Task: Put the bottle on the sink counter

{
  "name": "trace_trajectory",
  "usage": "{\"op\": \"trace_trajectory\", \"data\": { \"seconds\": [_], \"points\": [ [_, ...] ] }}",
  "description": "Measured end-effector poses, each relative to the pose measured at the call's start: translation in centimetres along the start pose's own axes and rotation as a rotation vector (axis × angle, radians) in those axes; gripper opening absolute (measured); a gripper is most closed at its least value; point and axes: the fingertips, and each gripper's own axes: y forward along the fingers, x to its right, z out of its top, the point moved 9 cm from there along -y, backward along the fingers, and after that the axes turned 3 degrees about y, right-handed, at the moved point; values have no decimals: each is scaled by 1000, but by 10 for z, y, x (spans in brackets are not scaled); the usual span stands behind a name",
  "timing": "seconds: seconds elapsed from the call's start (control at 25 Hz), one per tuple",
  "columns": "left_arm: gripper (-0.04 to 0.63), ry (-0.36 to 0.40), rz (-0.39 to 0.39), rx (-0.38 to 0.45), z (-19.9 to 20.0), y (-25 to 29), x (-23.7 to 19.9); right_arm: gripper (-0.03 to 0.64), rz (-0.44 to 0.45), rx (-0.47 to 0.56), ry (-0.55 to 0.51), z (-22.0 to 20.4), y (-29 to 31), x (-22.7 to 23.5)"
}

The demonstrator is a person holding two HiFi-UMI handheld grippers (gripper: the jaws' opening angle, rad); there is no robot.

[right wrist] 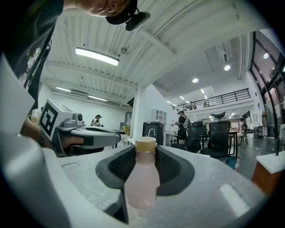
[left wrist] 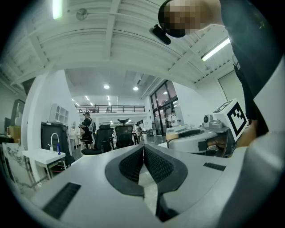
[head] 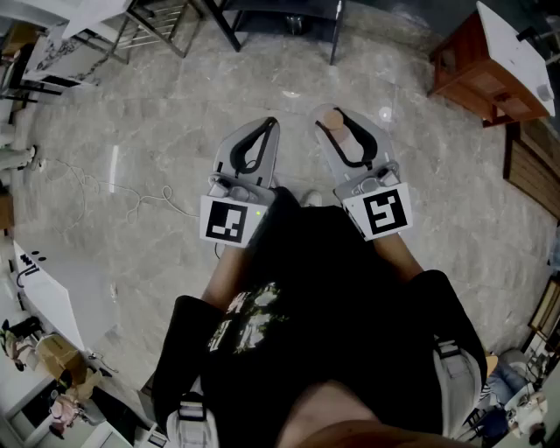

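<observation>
A small bottle (right wrist: 142, 178) of pale pink liquid with a tan cap lies between the black pads of my right gripper (right wrist: 144, 167), which is shut on it. In the head view its cap end (head: 333, 120) pokes out of the right gripper (head: 348, 140), held level above the marble floor. My left gripper (head: 254, 150) is beside it at the same height. Its ribbed pads (left wrist: 143, 164) meet with nothing between them. A sink with a curved white tap (left wrist: 53, 143) shows far off at the left of the left gripper view. The same tap (right wrist: 152, 133) shows behind the bottle in the right gripper view.
Black office chairs (left wrist: 113, 137) and a standing person (left wrist: 86, 127) are in the room ahead. A brown cabinet (head: 481, 66) stands at the head view's upper right, chair legs (head: 262, 22) at the top, and white furniture (head: 44, 302) at the left.
</observation>
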Motion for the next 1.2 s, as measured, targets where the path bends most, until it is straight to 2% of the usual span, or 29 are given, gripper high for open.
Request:
{"op": "trace_trajectory", "data": {
  "seconds": [0.2,0.52,0.6,0.88,1.2],
  "points": [
    [15,9,-6,4,2,5,4,127,-2,8,19,0,-1,6],
    [17,-20,-9,-22,-9,10,2,129,5,-2,26,-6,7,10],
    [16,-31,-7,-31,-9,9,-6,129,-2,-1,-2,-3,14,7],
    [17,-60,22,-47,-22,8,-42,129,6,-7,13,-5,44,6],
    [16,-19,26,-77,-24,12,-99,129,12,0,25,1,91,2]
  ]
}}
